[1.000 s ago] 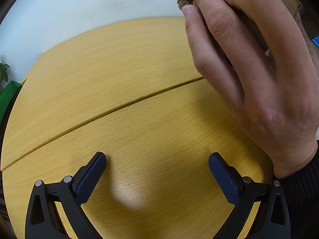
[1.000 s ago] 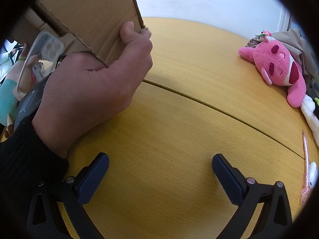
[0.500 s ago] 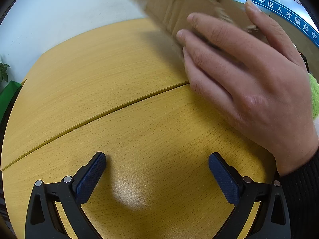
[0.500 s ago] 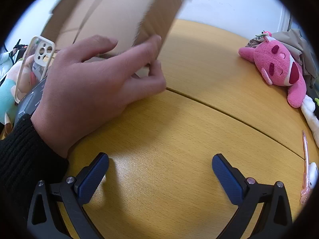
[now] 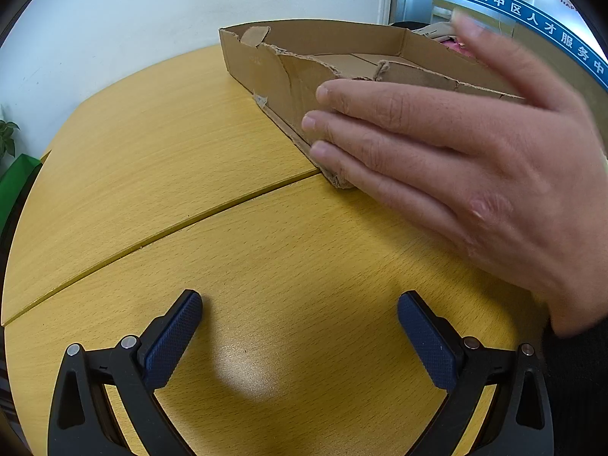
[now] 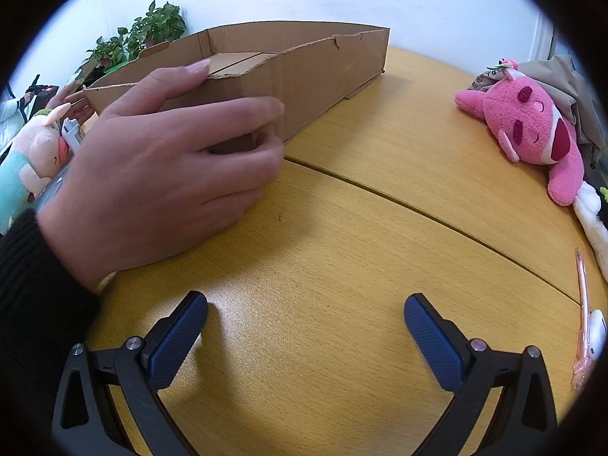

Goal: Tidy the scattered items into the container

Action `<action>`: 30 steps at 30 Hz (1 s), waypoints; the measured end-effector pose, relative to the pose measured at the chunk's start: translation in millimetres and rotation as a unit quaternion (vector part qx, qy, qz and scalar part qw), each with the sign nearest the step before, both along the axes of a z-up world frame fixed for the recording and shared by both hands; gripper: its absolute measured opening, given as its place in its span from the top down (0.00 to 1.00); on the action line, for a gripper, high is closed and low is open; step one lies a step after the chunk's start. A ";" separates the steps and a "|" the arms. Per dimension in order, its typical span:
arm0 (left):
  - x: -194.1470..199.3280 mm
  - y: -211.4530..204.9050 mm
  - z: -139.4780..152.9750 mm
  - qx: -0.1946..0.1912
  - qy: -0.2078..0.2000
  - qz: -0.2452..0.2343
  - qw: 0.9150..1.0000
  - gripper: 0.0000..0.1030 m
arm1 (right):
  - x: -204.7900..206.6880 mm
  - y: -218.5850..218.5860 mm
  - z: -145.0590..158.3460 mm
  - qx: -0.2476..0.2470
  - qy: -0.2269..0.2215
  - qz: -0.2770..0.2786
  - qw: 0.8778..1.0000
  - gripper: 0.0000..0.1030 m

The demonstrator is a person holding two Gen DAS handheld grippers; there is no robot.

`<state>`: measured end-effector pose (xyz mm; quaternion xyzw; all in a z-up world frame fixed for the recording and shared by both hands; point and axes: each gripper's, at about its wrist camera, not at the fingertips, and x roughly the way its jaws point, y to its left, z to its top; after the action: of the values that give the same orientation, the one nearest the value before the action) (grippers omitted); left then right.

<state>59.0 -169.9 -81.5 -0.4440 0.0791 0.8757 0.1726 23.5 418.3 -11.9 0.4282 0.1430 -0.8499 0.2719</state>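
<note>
Two grippers sit low over a yellow wooden table (image 6: pixel 342 258), each with its blue-padded fingers spread wide and nothing between them. Seen from its own wrist camera, the left gripper (image 5: pixel 300 326) hovers above bare tabletop just short of the seam that runs across the surface. The right gripper (image 6: pixel 306 328) hangs the same way over its side of the table, jaws apart and empty.

Ahead of both, a shallow cardboard box (image 5: pixel 342 57) with torn upper edges rests flat on the table, its open top facing up and its inside bare where visible. A bare hand (image 6: pixel 163 174) in a dark sleeve lies against the box's near corner, thumb hooked over the ragged rim and fingers curled on the outer wall; in the left view the same hand (image 5: pixel 475 174) shows flat-fingered and partly blurred against the box side.

To the right of the box, well apart from it, a pink plush toy (image 6: pixel 532 129) lies near the table's edge against a heap of beige fabric (image 6: pixel 577 87). A pink pen (image 6: pixel 583 311) lies nearer the right gripper at the table's right side. Left of the box, a plush pig in light blue (image 6: pixel 30 155) sits beside the sleeve. Potted green plants (image 6: pixel 152 26) stand against the white wall behind.
</note>
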 end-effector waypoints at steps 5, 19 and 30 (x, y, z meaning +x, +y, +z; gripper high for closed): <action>0.7 1.0 -1.3 0.000 0.000 0.000 1.000 0.00 | 0.2 0.1 -0.1 0.000 0.000 0.000 1.000 0.00; 8.0 1.5 2.5 0.000 0.001 0.002 1.000 0.00 | 0.2 0.0 -0.1 0.000 0.000 0.001 1.000 0.00; 8.8 2.7 16.8 -0.002 0.000 -0.026 1.000 0.00 | -1.6 -2.7 -0.4 0.000 0.000 -0.003 1.000 0.00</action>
<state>67.8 -167.2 -64.8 -0.4420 0.0920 0.8709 0.1944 21.9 415.6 -12.3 0.4285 0.1421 -0.8508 0.2688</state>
